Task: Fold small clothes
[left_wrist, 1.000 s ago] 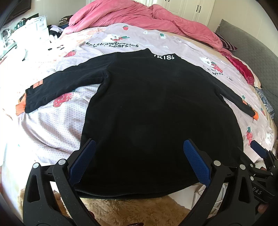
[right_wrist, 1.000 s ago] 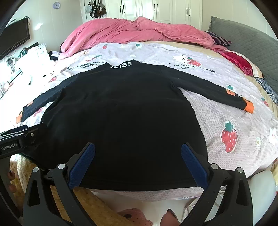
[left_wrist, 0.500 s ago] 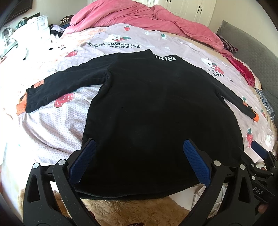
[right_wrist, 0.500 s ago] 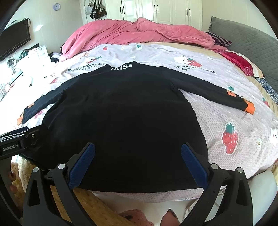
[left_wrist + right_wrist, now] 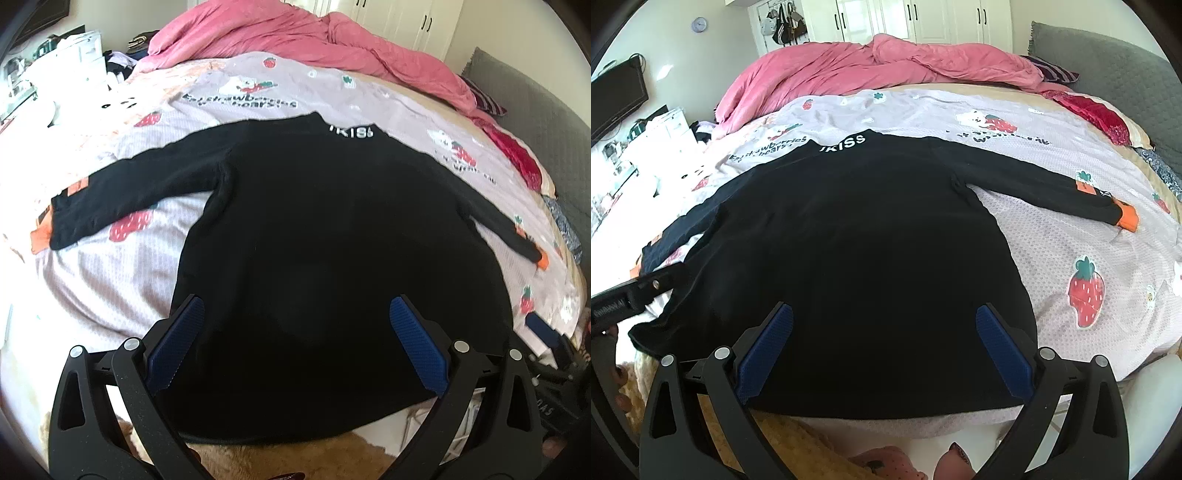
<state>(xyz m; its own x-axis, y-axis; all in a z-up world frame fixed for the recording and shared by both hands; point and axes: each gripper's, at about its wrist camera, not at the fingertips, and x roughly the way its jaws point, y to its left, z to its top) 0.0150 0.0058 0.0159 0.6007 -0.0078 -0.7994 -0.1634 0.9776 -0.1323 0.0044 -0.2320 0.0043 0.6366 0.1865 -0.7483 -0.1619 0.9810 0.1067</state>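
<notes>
Fingers (image 5: 177, 343) of the left gripper (image 5: 291, 343) stand wide apart and hold nothing, hovering over the near hem of the black long-sleeved top (image 5: 332, 240). The right gripper (image 5: 882, 347) shows the same: its two blue-padded fingers (image 5: 1003, 354) are spread and empty above the hem's right part. Both seem poised at the near edge because that is the natural starting point for a fold, though no fabric is pinched yet.

One top lies flat on the bed, over the strawberry-print sheet (image 5: 1071, 236), hem towards the near edge and collar far. Its two sleeves are spread outward, one left (image 5: 122, 192) and one right (image 5: 1041, 188), each ending in an orange cuff; laid out so, the garment looks ready for the sleeves to be brought in first. White lettering (image 5: 844, 144) marks the collar.

Near, below the bed's edge, a tan fluffy rug (image 5: 295, 458) shows. Farther off, one rumpled pink duvet (image 5: 879, 70) is pushed to the far side, probably to free the folding area. A grey headboard (image 5: 1108, 62) stands at the right, and white wardrobe doors (image 5: 923, 18) line the far wall.
</notes>
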